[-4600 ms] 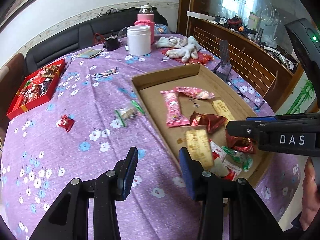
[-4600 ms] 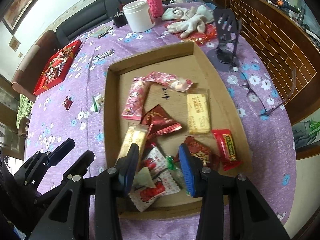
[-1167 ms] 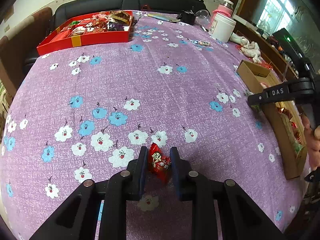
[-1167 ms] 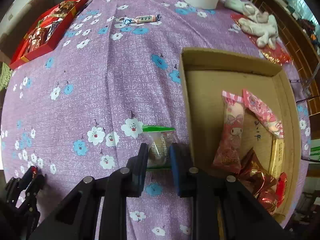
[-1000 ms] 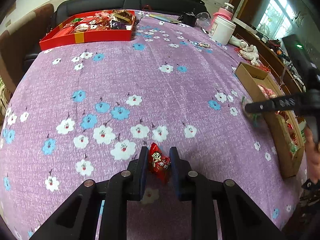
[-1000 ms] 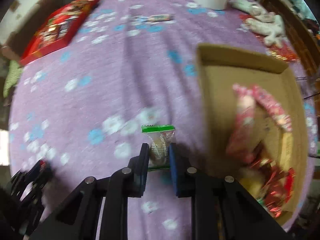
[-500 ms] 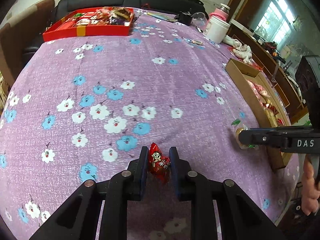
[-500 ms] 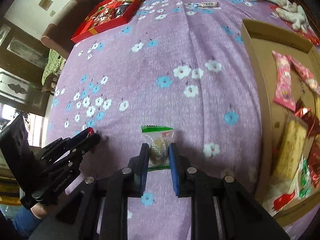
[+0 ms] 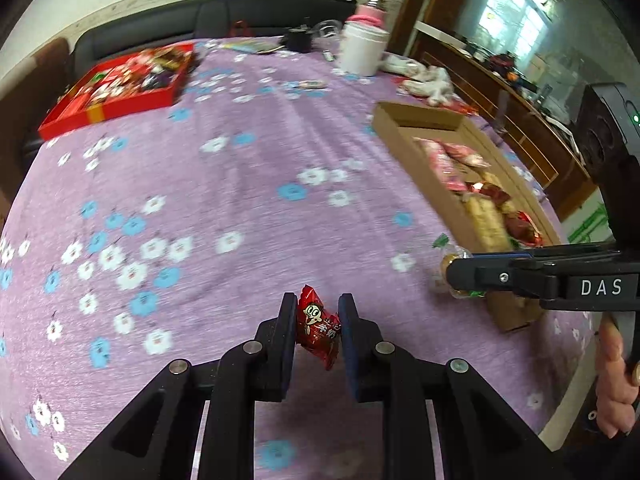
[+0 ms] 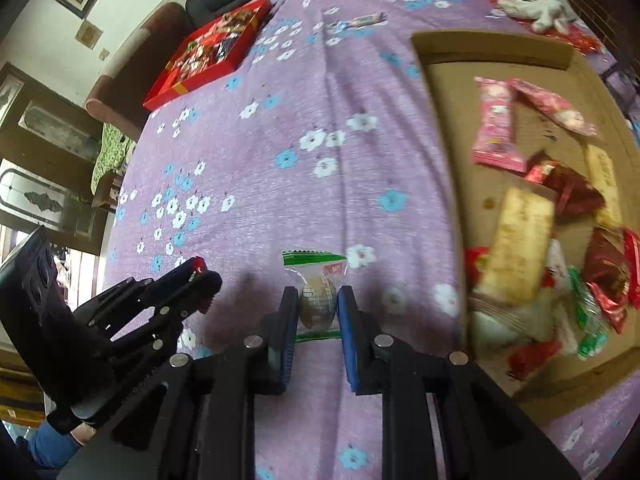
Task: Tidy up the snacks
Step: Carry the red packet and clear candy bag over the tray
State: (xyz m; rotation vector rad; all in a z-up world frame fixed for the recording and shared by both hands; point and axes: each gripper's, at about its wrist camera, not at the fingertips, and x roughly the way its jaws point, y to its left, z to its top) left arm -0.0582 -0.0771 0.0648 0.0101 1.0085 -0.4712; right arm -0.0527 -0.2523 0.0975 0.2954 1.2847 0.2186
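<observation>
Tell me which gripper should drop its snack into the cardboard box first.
Right, probably. The right gripper, shut on the clear green-edged packet, sits beside the cardboard box. The left gripper, shut on the red candy, is farther from it.

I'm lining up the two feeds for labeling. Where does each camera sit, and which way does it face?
Left wrist: on the left tool, which grips a red candy, looking across the purple table; the right tool and a hand show.
Right wrist: on the right tool, which grips a clear-wrapped snack, looking down at the table; the left tool shows.
Shared: cardboard tray, red box.
</observation>
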